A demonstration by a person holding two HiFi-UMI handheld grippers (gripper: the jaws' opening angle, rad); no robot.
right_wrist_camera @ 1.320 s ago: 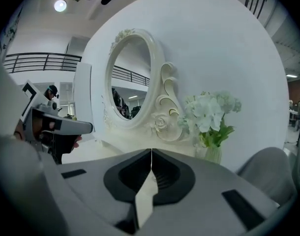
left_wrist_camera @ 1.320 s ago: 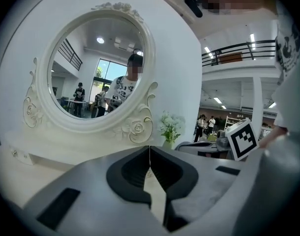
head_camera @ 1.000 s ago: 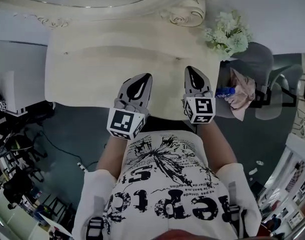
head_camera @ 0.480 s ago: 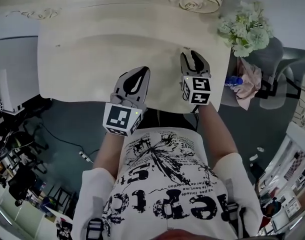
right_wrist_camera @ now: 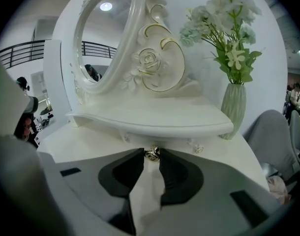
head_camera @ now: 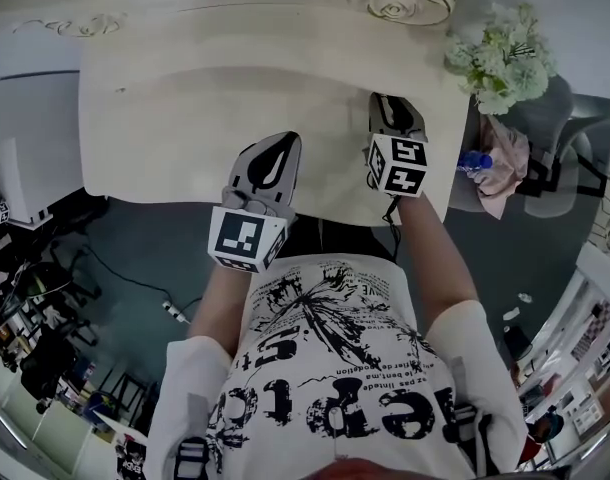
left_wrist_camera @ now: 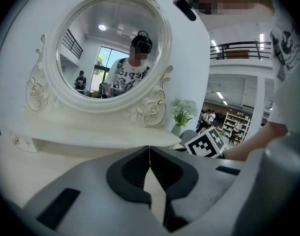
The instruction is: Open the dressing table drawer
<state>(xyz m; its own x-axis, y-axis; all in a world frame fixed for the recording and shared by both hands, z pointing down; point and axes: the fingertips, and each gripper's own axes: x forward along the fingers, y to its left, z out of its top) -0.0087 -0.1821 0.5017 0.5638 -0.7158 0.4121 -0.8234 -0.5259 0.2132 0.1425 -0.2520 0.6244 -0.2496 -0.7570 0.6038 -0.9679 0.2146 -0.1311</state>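
Drawer knob: I see the small gilt drawer knob (right_wrist_camera: 151,154) dead ahead in the right gripper view. It sits on the low drawer front (right_wrist_camera: 172,142) tucked under the raised shelf (right_wrist_camera: 155,119) at the back of the bench (head_camera: 185,118).
Knob to jaws: it lies right at the tips of the right gripper (head_camera: 390,108), centred in the gap and neither high nor low.
Right jaws: they have just been closing, and as far as I can judge the tips now meet the knob on both sides.
Axis: the knob juts out toward me, so I judge the pull runs straight back along the jaws, with no sideways drift.
Nearer hand: the right one, plainly.
Left gripper (left_wrist_camera: 149,151): its jaws are pressed together with nothing in them. It hangs over the bench top to the left, well apart from the knob.
Risk: the grip is only at the tips, so I reckon a tilted pull could slip it off.
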